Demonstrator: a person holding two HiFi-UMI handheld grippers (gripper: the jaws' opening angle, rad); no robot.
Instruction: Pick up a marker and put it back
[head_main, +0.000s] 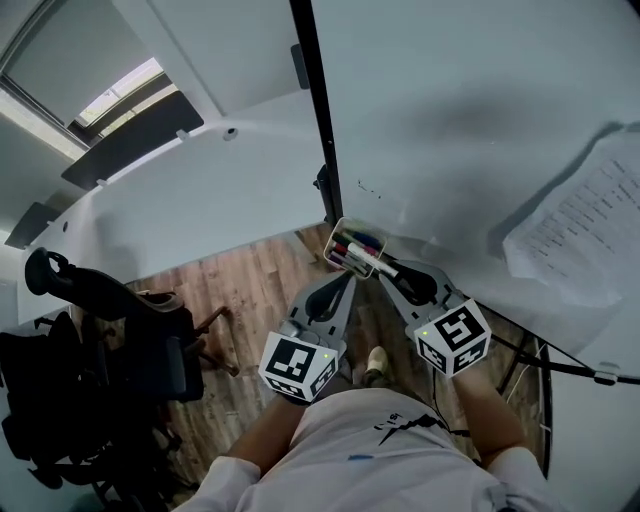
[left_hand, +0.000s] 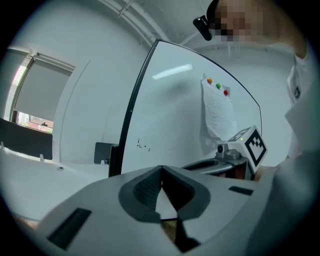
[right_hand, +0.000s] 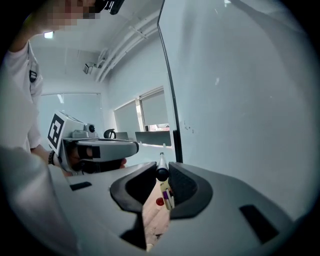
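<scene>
- Head view: the right gripper (head_main: 388, 270) is grasping a marker (head_main: 368, 258) just above the tray (head_main: 338, 232). The marker is projecting ahead of the jaw tips. The left gripper (head_main: 349, 277) is hovering beside it.
- Left gripper view: the left gripper (left_hand: 161, 172) is sitting clenched, pads meeting, with nothing between them.
- Right gripper view: the right gripper (right_hand: 162, 174) is pinching the marker (right_hand: 161, 164) by its dark end. Its long axis is running along the jaws and pointing forward. It is probably light, stiff and smooth, so an end grip risks swivelling and mid-barrel seems safer.
</scene>
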